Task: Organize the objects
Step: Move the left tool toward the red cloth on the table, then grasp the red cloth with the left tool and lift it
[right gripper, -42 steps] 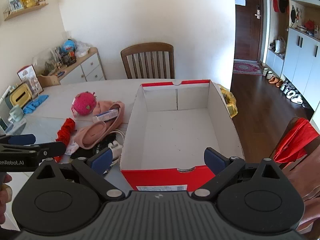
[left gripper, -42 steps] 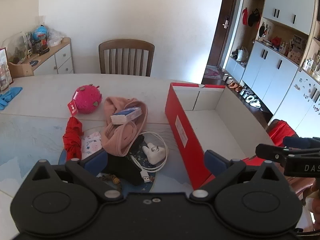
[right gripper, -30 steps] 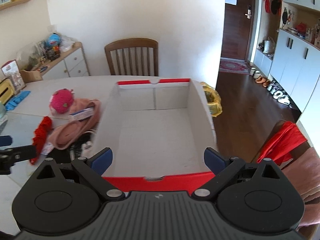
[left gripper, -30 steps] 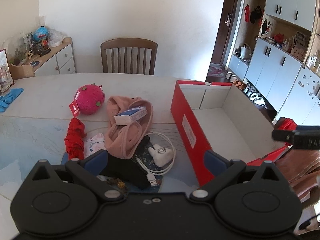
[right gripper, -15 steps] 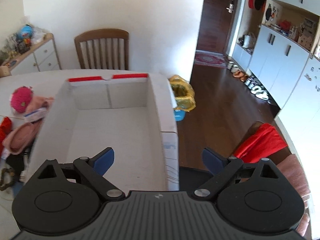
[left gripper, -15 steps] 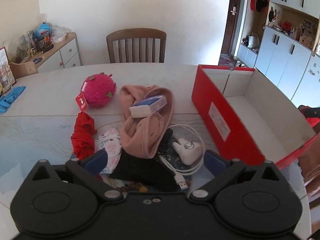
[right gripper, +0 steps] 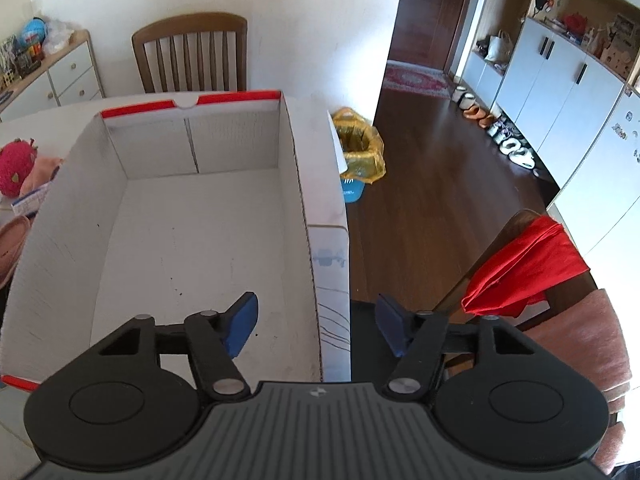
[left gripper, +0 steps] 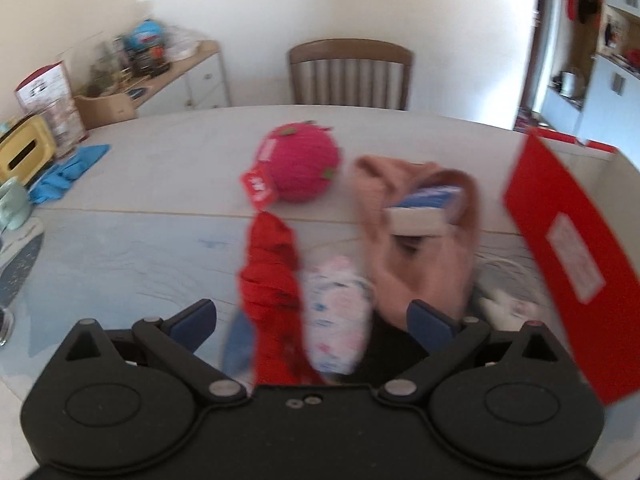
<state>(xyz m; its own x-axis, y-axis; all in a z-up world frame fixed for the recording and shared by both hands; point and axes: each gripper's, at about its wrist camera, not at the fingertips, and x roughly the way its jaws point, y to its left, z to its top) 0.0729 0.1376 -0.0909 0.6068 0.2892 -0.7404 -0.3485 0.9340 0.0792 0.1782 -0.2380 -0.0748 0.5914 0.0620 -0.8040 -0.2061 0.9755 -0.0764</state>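
Right wrist view: right gripper (right gripper: pixel 318 326) half open, straddling the box (right gripper: pixel 304 216) wall near the table's edge; left gripper (left gripper: pixel 312 320) wide open, empty, over red cloth (left gripper: pixel 272 280)

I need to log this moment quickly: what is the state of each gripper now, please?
Left gripper: open, holding nothing, above the pile of clothes.
Right gripper: open, holding nothing, its fingers on either side of the box wall.

Black gripper (right gripper: pixel 316 326) bodies, blue fingertips (right gripper: pixel 241 322)
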